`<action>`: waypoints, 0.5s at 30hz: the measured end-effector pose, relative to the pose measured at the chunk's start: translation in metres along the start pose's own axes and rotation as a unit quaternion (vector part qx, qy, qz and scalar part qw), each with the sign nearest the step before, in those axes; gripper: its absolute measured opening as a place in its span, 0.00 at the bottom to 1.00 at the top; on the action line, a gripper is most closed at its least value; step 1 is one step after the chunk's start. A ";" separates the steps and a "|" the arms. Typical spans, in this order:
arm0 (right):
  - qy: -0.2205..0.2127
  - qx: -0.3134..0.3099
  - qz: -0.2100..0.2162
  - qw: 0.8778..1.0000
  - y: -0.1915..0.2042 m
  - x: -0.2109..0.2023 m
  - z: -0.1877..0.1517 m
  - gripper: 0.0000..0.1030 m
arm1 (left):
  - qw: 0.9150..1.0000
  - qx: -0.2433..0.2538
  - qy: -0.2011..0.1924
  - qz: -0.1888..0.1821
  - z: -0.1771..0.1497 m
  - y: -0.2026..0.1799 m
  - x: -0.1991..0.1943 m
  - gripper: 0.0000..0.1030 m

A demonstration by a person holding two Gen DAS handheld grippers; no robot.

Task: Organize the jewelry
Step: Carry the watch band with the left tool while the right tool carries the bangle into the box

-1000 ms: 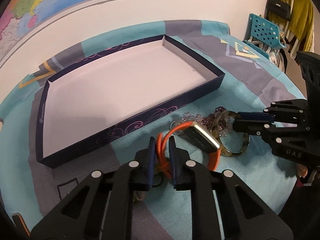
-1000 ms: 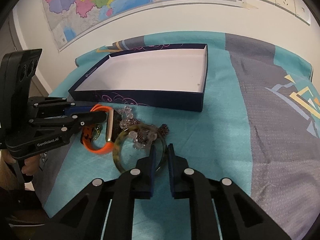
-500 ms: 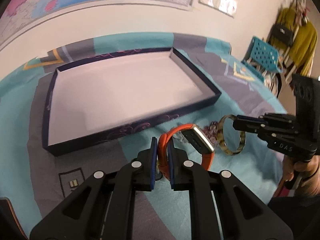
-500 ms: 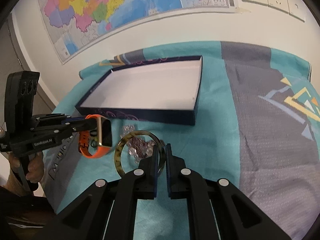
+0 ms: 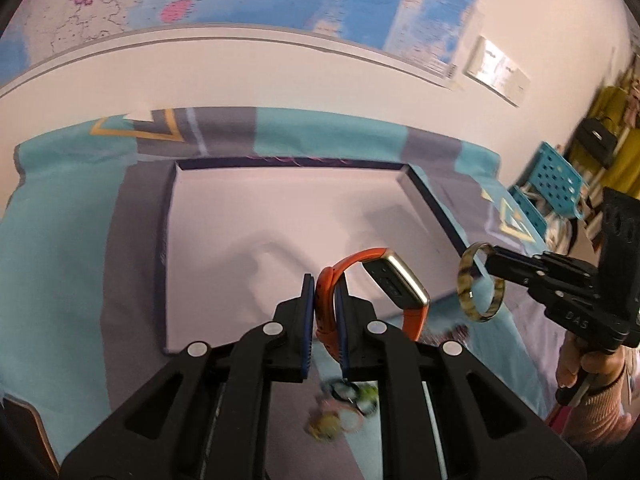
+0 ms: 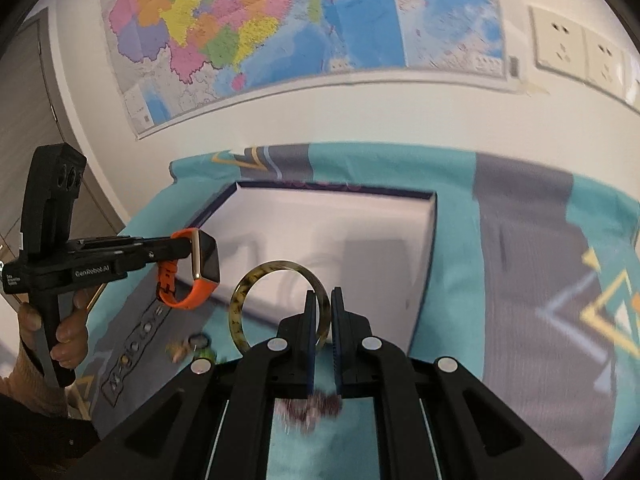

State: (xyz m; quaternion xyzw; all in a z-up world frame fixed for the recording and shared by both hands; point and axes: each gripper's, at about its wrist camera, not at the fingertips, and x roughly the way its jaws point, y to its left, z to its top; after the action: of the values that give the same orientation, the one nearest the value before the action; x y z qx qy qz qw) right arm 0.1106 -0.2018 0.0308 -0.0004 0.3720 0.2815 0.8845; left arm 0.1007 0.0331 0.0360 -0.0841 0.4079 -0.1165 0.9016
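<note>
My left gripper [image 5: 323, 286] is shut on the orange strap of a gold-cased watch [image 5: 394, 280] and holds it in the air over the near edge of the shallow dark-blue box [image 5: 434, 202]. The watch also shows in the right wrist view [image 6: 200, 270]. My right gripper [image 6: 321, 300] is shut on a tortoiseshell bangle [image 6: 256, 280] and holds it above the box's near wall [image 6: 424, 280]. The bangle shows at the right in the left wrist view [image 5: 480, 284]. The box's white floor is bare.
Beaded bracelets [image 6: 314, 406] and small rings [image 5: 340, 408] lie on the teal and grey tablecloth [image 6: 520, 280] below the grippers. A wall with a map [image 6: 280, 20] stands behind the table. A blue chair [image 5: 552, 184] stands at the right.
Both grippers have lifted their pieces off the cloth and moved forward toward the box. The watch and the bangle now hang in the air.
</note>
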 end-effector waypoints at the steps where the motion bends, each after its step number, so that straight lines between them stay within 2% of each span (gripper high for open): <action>1: -0.001 -0.003 -0.002 1.000 0.000 0.003 0.004 0.06 | 1.000 -0.004 0.000 0.004 0.005 0.003 0.003 0.10; 7: 0.008 -0.006 -0.010 1.000 -0.006 0.039 0.040 0.06 | 0.999 -0.022 0.003 0.027 0.030 0.021 0.026 0.10; 15: 0.039 -0.008 -0.022 0.999 -0.012 0.088 0.065 0.06 | 0.998 -0.049 0.012 0.041 0.057 0.041 0.058 0.10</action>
State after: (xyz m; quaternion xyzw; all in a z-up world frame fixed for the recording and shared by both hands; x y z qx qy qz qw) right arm 0.2091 -0.1543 0.0177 -0.0261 0.4037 0.2649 0.8753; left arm 0.1864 0.0596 0.0217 -0.1096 0.4266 -0.0603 0.8957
